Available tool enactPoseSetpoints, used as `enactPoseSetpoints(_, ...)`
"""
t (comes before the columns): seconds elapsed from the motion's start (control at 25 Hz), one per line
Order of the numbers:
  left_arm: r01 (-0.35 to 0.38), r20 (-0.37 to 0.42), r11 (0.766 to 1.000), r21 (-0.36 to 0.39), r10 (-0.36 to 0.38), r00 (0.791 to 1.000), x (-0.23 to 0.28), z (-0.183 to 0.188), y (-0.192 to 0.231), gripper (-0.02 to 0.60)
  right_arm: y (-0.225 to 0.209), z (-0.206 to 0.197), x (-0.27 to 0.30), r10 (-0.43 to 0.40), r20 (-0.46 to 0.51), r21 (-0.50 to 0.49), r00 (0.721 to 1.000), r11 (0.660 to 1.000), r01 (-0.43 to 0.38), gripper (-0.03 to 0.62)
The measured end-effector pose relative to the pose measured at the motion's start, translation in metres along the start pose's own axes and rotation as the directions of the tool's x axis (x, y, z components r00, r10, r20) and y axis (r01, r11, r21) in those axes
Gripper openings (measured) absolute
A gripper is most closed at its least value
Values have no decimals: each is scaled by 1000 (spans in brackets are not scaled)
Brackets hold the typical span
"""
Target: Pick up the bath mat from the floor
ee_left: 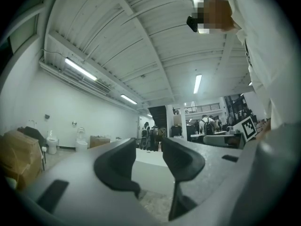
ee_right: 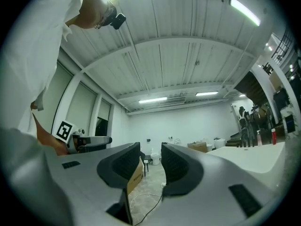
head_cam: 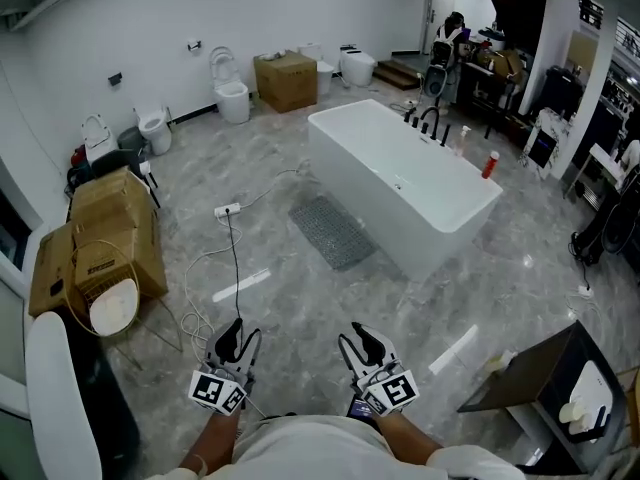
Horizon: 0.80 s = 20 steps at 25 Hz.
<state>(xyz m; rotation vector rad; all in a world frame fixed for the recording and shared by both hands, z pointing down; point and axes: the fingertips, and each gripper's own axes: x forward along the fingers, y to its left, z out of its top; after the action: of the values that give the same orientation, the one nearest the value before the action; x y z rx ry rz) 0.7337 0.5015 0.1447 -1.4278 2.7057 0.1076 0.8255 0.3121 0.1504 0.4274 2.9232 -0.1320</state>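
Observation:
A grey textured bath mat (head_cam: 332, 232) lies flat on the marble floor beside the white bathtub (head_cam: 400, 173), well ahead of both grippers. My left gripper (head_cam: 239, 339) and right gripper (head_cam: 361, 344) are held close to the person's body at the bottom of the head view, both open and empty. In the left gripper view the left gripper (ee_left: 148, 161) points toward the bathtub (ee_left: 148, 166), a gap between its dark jaws. The right gripper (ee_right: 151, 163) in its own view frames a cardboard box (ee_right: 135, 174) and a floor cable.
Cardboard boxes (head_cam: 105, 238) and a white round item stand at left. A power strip (head_cam: 227, 209) with cables trails across the floor. Toilets (head_cam: 231, 93) and a box (head_cam: 286, 80) line the far wall. A dark open case (head_cam: 545, 383) sits at right.

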Motion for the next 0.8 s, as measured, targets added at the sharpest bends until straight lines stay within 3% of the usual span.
enactPoseSetpoints(0.36, -60, -55, 998, -2, 60, 997, 0, -26, -17, 172, -26, -32, 1, 61, -42, 44, 997, 997, -60, 150)
enactPoseSetpoints(0.6, -124, -31, 992, -3, 124, 992, 18, -28, 28, 172, -39, -57, 43, 108, -73, 87, 991, 991, -102, 150)
enactPoseSetpoints(0.8, -165, -9, 986, -30, 164, 986, 54, -40, 91, 172, -69, -74, 107, 104, -101, 75, 989, 993, -96, 150)
